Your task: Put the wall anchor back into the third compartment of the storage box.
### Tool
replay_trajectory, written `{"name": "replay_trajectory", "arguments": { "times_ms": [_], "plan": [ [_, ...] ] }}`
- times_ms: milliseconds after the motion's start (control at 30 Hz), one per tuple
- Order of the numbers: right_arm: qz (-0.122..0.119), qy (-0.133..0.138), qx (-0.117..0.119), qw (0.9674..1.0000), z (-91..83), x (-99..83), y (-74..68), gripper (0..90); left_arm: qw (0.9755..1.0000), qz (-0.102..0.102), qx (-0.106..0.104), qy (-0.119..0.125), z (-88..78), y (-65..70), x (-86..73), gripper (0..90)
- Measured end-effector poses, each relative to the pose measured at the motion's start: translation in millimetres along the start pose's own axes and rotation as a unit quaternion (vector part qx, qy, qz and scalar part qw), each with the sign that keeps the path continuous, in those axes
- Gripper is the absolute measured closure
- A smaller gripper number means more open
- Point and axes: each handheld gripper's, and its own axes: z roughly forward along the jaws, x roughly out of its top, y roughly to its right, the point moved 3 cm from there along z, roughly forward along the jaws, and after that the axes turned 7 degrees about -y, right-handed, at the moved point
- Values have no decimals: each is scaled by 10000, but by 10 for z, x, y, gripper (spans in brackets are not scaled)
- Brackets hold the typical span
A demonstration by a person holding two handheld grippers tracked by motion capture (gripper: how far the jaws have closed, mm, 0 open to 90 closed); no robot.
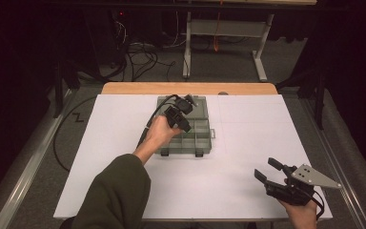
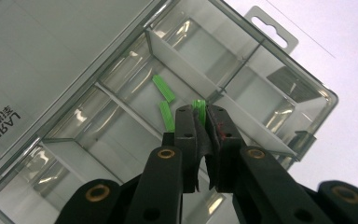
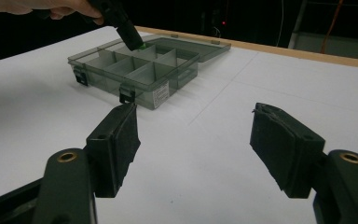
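My left gripper hangs over the open organizer box in the middle of the desk, its tips pointing down into one of the compartments next to the hinge, and its jaws are pressed together on a small green ribbed plug, of which only the upper end peeks out above the pads. In the left gripper view two more green plugs lie loose on the floor of that same compartment, just beside my fingertips and close to each other, one nearer the hinge and one nearer me. The smoky clear lid lies folded back flat on the desk behind the compartments, its label upside down to me. My right gripper rests low over the near right corner of the desk, well apart from the box, with its jaws spread wide and nothing between them; in its own view the box sits ahead with my left gripper dipping into it.
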Motion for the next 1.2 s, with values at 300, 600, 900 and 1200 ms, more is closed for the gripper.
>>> {"name": "replay_trajectory", "arguments": {
  "times_ms": [300,600,900,1200],
  "plan": [
    [1,0,5,10000,0,-1,0,341,9999,-63,111,-29,87,-38,27,833],
    [17,3,-3,10000,-3,-2,4,341,9998,-134,97,-69,148,-53,41,832],
    [41,11,-11,10000,-7,-1,8,341,9998,-155,153,-49,144,-74,23,803],
    [47,11,-24,10000,-5,0,11,341,9996,-152,188,133,14,-74,-23,717]
  ]
}}
